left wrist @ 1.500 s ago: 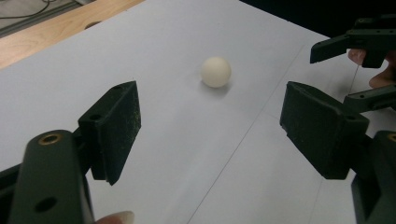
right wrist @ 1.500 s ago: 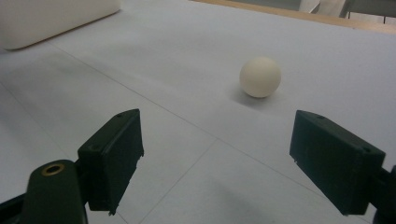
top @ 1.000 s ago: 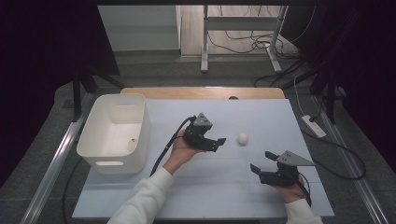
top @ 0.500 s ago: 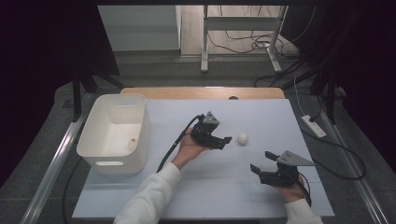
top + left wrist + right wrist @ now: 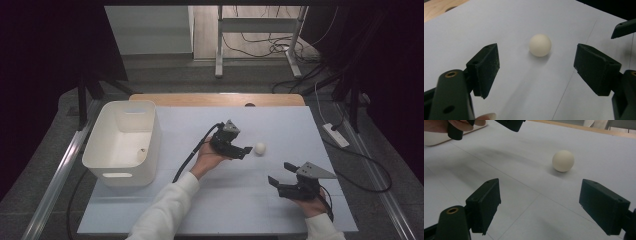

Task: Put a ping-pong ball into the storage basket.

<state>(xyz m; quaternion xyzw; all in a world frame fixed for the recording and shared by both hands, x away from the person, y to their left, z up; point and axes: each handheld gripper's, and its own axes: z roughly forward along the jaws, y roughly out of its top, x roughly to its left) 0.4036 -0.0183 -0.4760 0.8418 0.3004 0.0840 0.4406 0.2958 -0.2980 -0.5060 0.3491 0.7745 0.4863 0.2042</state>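
Observation:
A small white ball lies on the pale table sheet right of centre. My left gripper hovers just left of the ball, open, its jaws pointing at it. In the left gripper view the ball sits a little beyond the gap between the jaws, untouched. My right gripper rests near the front right of the table, open and holding nothing. In the right gripper view the ball lies farther off, with the left gripper at the top edge.
A white plastic bin stands at the left of the table, with a small round thing inside it. A wooden board edge runs along the table's far side. A cable trails from the left gripper.
My left gripper has moved right, toward the ball, and now sits close beside it. The right gripper has stayed in place.

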